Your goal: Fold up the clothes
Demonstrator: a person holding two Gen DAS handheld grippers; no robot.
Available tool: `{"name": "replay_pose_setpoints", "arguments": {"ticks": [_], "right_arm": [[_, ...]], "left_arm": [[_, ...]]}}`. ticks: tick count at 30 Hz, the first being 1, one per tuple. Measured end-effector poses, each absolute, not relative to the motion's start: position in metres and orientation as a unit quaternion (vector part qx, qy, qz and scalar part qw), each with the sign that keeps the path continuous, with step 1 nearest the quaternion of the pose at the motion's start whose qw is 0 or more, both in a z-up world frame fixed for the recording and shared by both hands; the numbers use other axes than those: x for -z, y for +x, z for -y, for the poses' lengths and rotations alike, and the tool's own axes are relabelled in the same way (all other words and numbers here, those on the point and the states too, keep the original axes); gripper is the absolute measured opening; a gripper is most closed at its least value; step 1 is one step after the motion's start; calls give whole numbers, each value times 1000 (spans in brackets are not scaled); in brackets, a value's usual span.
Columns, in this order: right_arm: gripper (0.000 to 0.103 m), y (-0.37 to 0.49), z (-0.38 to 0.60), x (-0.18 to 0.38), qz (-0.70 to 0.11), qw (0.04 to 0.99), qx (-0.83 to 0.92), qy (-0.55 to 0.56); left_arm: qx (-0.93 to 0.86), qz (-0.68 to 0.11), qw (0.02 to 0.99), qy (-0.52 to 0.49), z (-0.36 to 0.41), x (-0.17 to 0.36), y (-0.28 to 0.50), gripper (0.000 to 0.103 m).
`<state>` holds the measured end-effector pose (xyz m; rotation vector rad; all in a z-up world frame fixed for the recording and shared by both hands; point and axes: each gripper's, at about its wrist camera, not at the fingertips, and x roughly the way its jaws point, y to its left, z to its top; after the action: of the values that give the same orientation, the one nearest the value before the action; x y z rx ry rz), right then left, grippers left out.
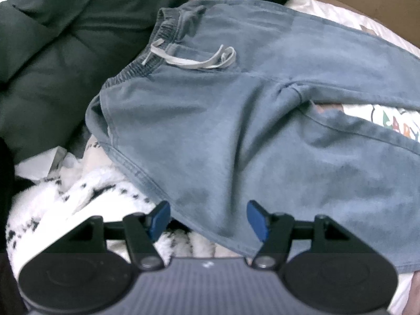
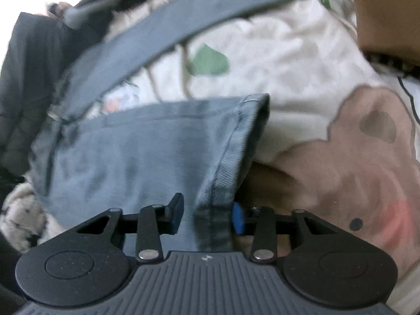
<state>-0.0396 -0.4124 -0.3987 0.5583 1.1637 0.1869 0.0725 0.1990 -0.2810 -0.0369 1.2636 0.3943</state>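
Observation:
A pair of light blue denim trousers [image 1: 236, 110] with an elastic waistband and a white drawstring [image 1: 189, 61] lies spread over a bed. My left gripper [image 1: 208, 220] is open, hovering over the near side seam by the hip, with its blue pads [image 1: 160, 219] wide apart and nothing pinched. In the right wrist view one trouser leg [image 2: 136, 157] ends in a stitched hem [image 2: 236, 152]. My right gripper [image 2: 207, 218] is open at about half width, and the hem corner lies between its fingers. The other leg [image 2: 183, 23] stretches across the back.
A dark green padded jacket [image 1: 52, 60] lies left of the trousers. A white fluffy garment with black specks [image 1: 65, 204] sits under the near edge. The bedsheet has a leaf print [image 2: 210, 60] and a brown cartoon bear [image 2: 367, 162]. A cardboard box [image 2: 388, 8] stands at the back right.

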Motion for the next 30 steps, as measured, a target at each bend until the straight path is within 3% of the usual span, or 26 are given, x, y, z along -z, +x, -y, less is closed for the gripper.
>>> {"name": "replay_pose_setpoints", "arguments": {"ticks": [1, 4, 18, 30], "right_arm": [[24, -38, 413, 402, -546, 793, -83, 255], [17, -36, 414, 406, -555, 793, -67, 242], [15, -70, 429, 326, -523, 824, 51, 210], [15, -122, 448, 339, -575, 775, 124, 231]], "left_arm": [[-185, -587, 788, -21, -199, 282, 72, 67], [-191, -589, 785, -30, -200, 284, 70, 67], [-199, -582, 785, -76, -203, 296, 58, 67], [-223, -566, 780, -144, -223, 316, 63, 67]]}}
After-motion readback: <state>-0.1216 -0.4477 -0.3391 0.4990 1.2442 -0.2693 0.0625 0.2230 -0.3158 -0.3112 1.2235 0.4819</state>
